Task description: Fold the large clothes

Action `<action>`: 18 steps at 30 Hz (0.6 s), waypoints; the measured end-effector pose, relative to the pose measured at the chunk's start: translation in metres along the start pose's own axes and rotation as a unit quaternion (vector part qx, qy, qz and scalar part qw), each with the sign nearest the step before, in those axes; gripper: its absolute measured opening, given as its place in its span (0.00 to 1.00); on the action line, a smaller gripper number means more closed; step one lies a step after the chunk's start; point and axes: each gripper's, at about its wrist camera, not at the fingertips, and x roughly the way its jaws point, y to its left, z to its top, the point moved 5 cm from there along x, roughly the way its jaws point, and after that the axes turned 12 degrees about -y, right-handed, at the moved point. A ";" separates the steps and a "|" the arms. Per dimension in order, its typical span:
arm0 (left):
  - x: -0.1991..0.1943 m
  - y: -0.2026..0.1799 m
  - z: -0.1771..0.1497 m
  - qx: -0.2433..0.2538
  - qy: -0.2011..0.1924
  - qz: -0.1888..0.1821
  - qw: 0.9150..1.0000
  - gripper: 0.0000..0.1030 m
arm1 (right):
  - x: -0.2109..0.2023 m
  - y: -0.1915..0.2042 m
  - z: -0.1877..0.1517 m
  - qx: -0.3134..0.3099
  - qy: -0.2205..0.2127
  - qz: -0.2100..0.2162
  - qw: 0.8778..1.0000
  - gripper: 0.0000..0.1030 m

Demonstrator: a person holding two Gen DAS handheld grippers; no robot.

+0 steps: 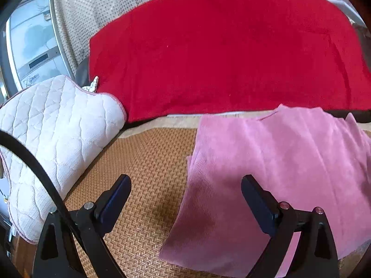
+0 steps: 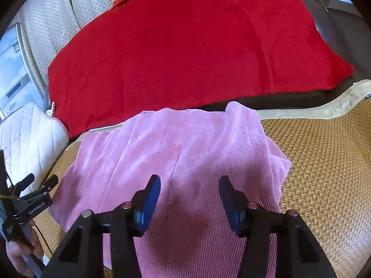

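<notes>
Left tool [image 1: 186, 185]: jaws wide apart, nothing between them, hovering over the woven mat [image 1: 148, 162]. The pink garment [image 1: 278, 162] lies flat on the mat just right of this tool; its left edge runs under the tool's right finger [image 1: 255, 194], contact not clear. Quilted white cushion [image 1: 51, 134] sits to the tool's left, partly on the mat. Ahead of the tool, past the mat's pale border, a red blanket [image 1: 220, 53] spreads across most of the far side, with dotted cream fabric [image 1: 92, 11] beyond it and a glass door [image 1: 32, 46] far left. Right tool [image 2: 190, 187]: jaws partway apart, no cloth between them, blue pads [image 2: 148, 203] clear of the fabric. It hangs directly over the garment [image 2: 185, 153], which fills the area under and ahead of it; ribbed texture, folded, a raised wrinkled corner at the far right end near the blanket [image 2: 185, 46]. Bare mat [image 2: 324, 162] to this tool's right, with its beige border [image 2: 324, 108] ahead right. To its left, low down, the left tool [image 2: 41, 180] shows from the side, gripped by a hand [image 2: 20, 254] at the handle; the cushion [image 2: 27, 134] lies just past it.
</notes>
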 end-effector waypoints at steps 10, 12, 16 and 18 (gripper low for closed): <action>-0.001 -0.023 0.007 0.000 -0.010 -0.021 1.000 0.93 | -0.001 0.003 -0.005 -0.013 -0.001 -0.001 1.000 0.53; -0.001 -0.027 0.007 -0.001 -0.011 -0.026 1.000 0.93 | 0.000 0.003 -0.006 -0.019 -0.003 -0.004 1.000 0.53; 0.000 -0.040 0.006 0.004 -0.009 -0.035 0.999 0.93 | -0.001 0.004 -0.006 -0.024 -0.004 -0.008 1.000 0.53; 0.000 -0.045 0.006 0.007 -0.009 -0.039 0.999 0.93 | 0.001 0.003 -0.007 -0.027 -0.002 -0.013 1.000 0.53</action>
